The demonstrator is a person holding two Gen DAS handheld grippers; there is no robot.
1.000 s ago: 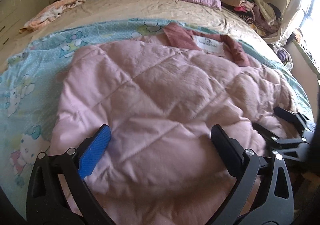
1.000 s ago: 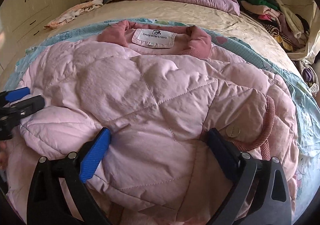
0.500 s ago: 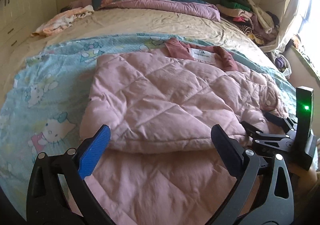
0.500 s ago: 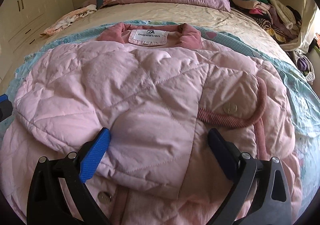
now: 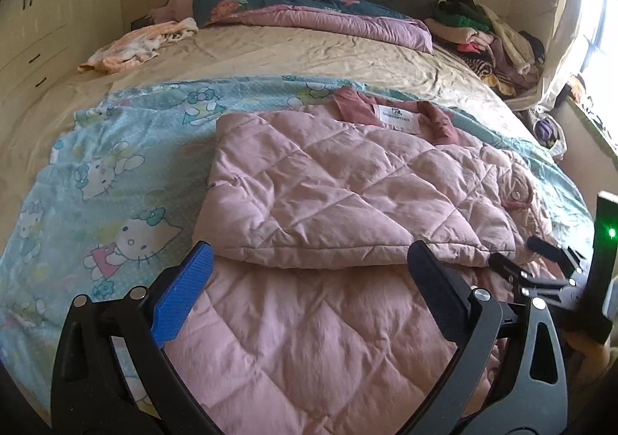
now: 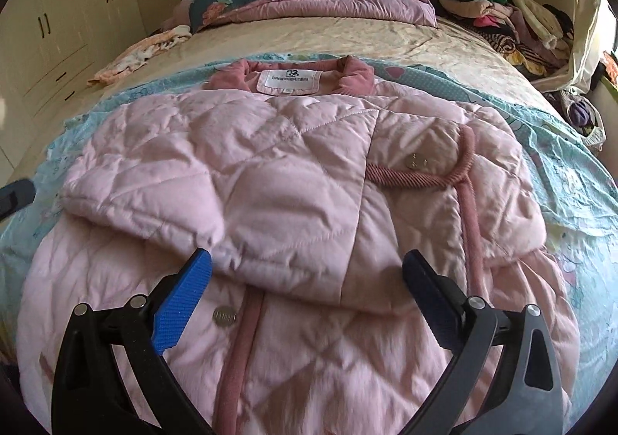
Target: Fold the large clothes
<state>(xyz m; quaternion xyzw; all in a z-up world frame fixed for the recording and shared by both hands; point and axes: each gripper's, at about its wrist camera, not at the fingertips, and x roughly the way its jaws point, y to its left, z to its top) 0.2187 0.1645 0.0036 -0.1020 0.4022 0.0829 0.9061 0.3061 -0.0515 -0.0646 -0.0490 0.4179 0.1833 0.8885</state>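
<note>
A pink quilted jacket (image 5: pixel 347 195) lies on a Hello Kitty sheet (image 5: pixel 116 180) on the bed, its collar and white label (image 6: pixel 289 81) at the far end. Both sleeves are folded across its front; the right sleeve's ribbed cuff (image 6: pixel 444 172) lies on top. My left gripper (image 5: pixel 309 276) is open and empty above the jacket's lower left part. My right gripper (image 6: pixel 307 276) is open and empty above the jacket's lower middle, near a snap button (image 6: pixel 224 316). The right gripper also shows in the left wrist view (image 5: pixel 540 265).
A pile of clothes (image 5: pixel 490 37) sits at the bed's far right. A pink and floral duvet (image 5: pixel 309 17) lies by the headboard. A peach garment (image 5: pixel 135 46) lies at the far left. Wardrobe doors (image 6: pixel 58 21) stand to the left.
Both grippers have pulled back toward the near end of the jacket and risen. The folded sleeves, close under the jaws a second ago, now lie flat farther away.
</note>
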